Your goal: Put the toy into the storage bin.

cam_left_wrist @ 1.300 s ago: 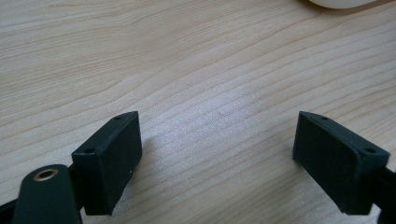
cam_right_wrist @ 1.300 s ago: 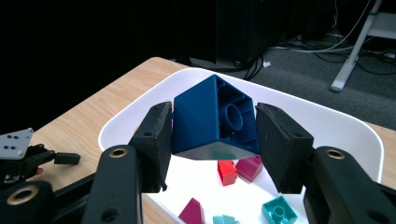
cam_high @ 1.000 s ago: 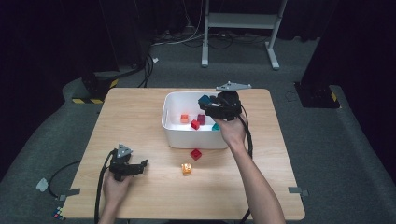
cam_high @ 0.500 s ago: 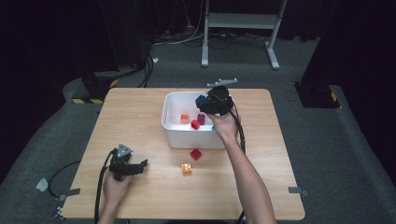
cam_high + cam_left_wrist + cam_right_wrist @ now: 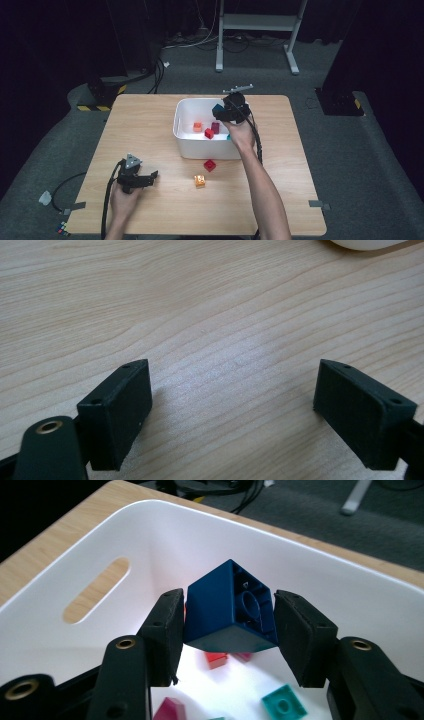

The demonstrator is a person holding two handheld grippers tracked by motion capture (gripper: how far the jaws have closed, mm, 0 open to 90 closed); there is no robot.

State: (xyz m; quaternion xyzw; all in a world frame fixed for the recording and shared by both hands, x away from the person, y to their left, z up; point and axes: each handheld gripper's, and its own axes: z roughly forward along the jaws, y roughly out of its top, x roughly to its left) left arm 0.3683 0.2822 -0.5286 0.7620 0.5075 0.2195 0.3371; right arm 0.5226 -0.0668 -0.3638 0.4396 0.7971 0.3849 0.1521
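Holding blue block (image 5: 229, 609) over bin (image 5: 320, 580) | R gripper (image 5: 225, 625) tilted down

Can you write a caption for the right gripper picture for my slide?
Right gripper holds a blue block over the white bin of blocks.

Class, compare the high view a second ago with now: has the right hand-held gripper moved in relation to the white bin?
Yes. The right hand-held gripper, holding the blue block, has shifted left from the right rim of the white bin to above its inside.
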